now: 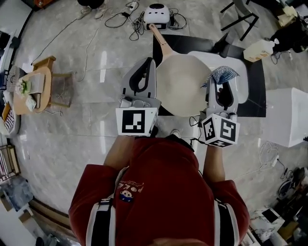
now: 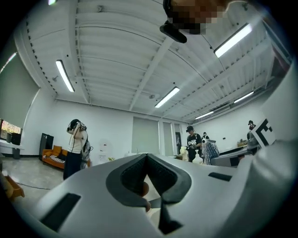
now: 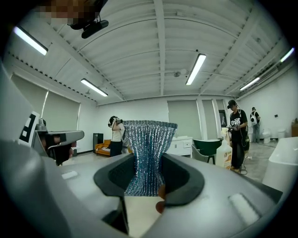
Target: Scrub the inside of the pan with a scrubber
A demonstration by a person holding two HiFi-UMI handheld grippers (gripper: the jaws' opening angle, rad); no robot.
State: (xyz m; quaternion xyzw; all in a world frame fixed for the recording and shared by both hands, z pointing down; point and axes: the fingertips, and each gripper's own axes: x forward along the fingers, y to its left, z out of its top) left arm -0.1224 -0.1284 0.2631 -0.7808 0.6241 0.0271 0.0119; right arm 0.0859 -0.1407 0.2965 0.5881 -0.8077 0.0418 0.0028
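**Just above the pan, scrubber clamped**

Both forearms reach straight forward. The right gripper pinches the glittery scrubber upright at the pan's right edge. The left gripper sits at the left edge, its jaws pressed together on nothing. The cream pan lies between them on a white surface. Its handle runs far and slightly left, towards a white device. A bottle stands far right.
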